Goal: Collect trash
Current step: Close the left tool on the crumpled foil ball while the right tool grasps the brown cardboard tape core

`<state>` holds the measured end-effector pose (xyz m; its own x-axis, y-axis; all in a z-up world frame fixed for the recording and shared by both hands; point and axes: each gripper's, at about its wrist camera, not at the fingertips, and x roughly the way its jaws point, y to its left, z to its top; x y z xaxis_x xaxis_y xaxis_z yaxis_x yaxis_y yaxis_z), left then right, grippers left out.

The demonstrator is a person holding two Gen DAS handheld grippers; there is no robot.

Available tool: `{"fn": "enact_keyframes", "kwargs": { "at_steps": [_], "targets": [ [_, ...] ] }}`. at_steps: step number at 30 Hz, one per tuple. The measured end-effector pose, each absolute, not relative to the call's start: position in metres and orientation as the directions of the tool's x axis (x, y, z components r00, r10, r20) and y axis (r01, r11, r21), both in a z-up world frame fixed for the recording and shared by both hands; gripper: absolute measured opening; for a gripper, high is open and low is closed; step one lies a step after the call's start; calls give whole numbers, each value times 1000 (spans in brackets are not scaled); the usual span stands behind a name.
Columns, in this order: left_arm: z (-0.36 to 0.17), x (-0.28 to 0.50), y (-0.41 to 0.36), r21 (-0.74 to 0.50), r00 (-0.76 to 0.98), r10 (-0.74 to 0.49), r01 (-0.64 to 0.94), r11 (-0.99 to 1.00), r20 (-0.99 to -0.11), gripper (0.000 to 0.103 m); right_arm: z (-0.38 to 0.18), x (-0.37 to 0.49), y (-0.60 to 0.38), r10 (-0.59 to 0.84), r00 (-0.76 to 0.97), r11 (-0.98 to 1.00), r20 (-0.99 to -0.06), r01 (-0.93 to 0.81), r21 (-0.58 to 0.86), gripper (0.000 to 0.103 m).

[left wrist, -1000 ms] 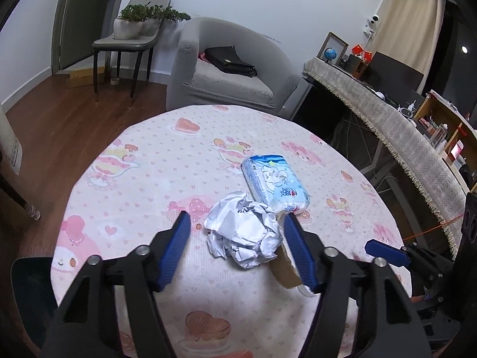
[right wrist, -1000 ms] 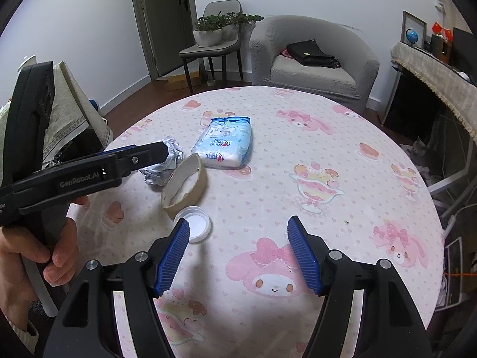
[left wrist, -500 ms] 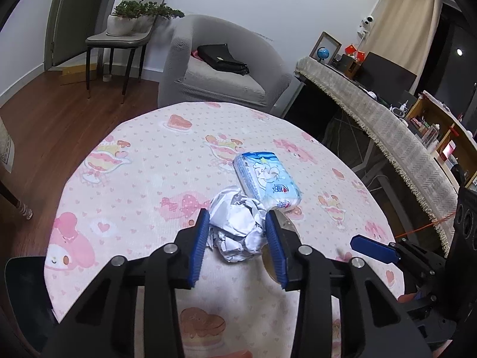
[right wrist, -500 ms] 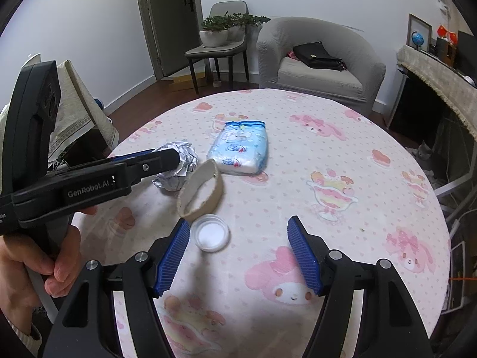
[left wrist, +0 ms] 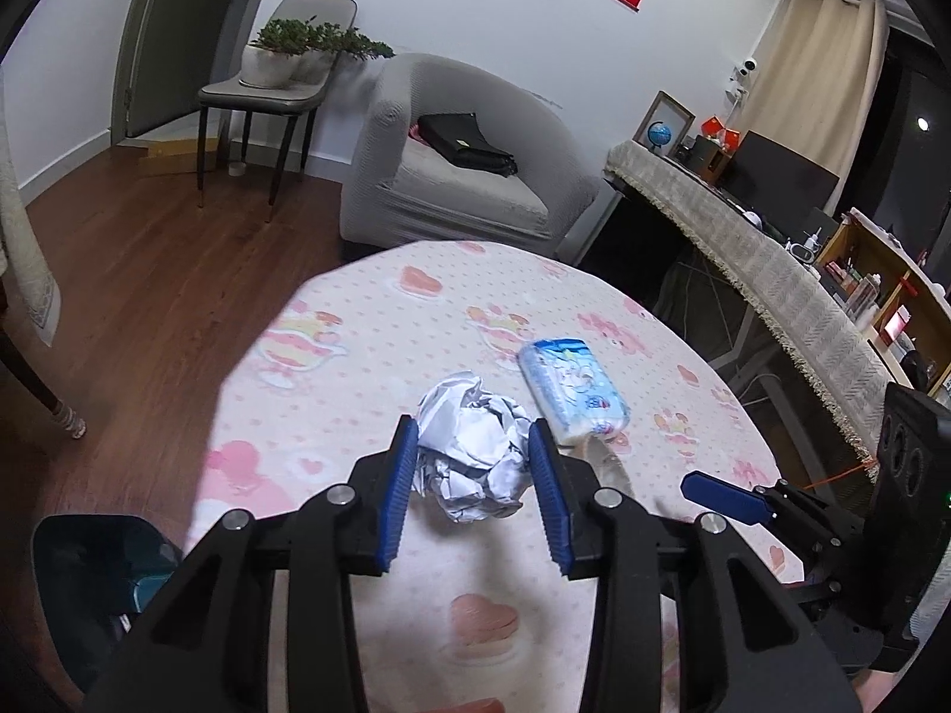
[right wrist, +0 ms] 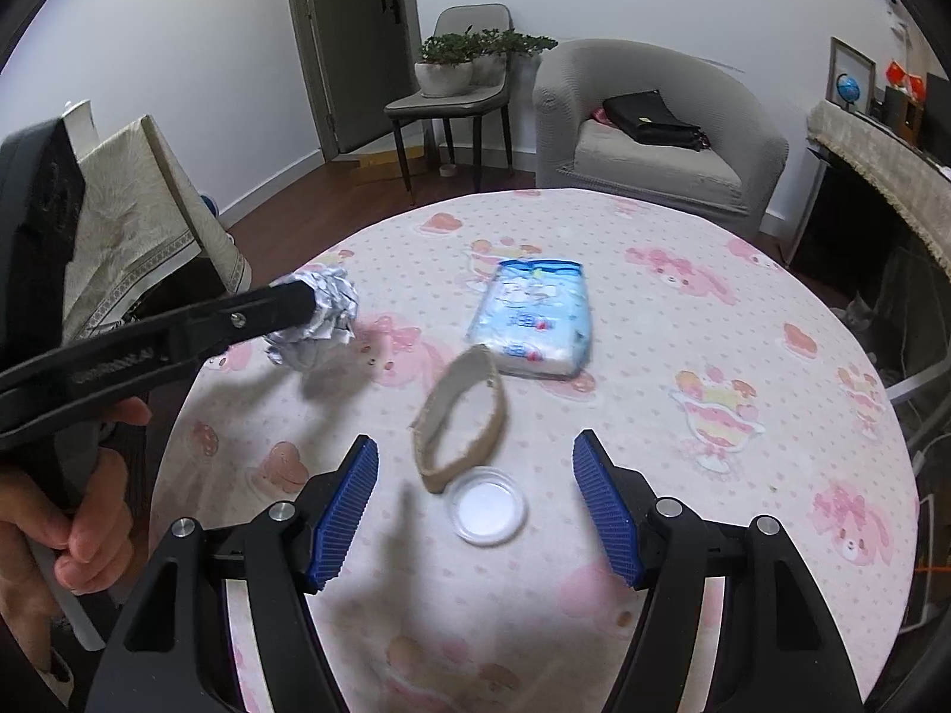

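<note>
My left gripper is shut on a crumpled foil ball and holds it above the pink-patterned round table. In the right wrist view the foil ball hangs off the table with its shadow beneath. My right gripper is open and empty, low over the table's near side. Just ahead of it lie a cardboard tape ring and a small white plastic lid. A blue tissue pack lies beyond the ring; it also shows in the left wrist view.
A dark bin sits on the floor at the lower left of the table. A grey armchair with a black bag, a chair with plants and a cloth-covered chair stand around the table.
My left gripper closed on the foil ball and lifted it off the table. My right gripper moved slightly forward toward the ring and lid, still open.
</note>
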<state>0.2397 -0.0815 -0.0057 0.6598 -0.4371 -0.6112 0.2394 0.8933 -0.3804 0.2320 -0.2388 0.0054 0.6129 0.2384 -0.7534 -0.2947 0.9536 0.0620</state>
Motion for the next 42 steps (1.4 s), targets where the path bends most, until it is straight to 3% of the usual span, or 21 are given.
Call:
{"fn": "enact_keyframes", "kwargs": {
  "at_steps": [1,5,12,15,22,42],
  "targets": [
    [-4,239,-78,-376,663,-432,238,896,-611,41,4,233,-236,239,610,952,-756,-299,60,58],
    [0,235,-66,-348,677,-408,233,908,-613,41,-4,241,-226,220,592,955,-775,-294,46,46],
    [5,227,-43,-324,697,-376,214,922,-611,41,-13,249,-214,192,585,960,-788,-278,27,40],
    [8,223,-33,-315,704,-364,206,926,-609,41,-14,253,-212,168,590,966,-790,-259,12,32],
    [10,216,-11,-298,717,-337,187,936,-610,41,-12,258,-205,141,599,973,-788,-230,-1,30],
    [-16,196,62,-200,694,-193,72,977,-693,42,16,247,-113,307,587,914,-749,-401,61,30]
  ]
}}
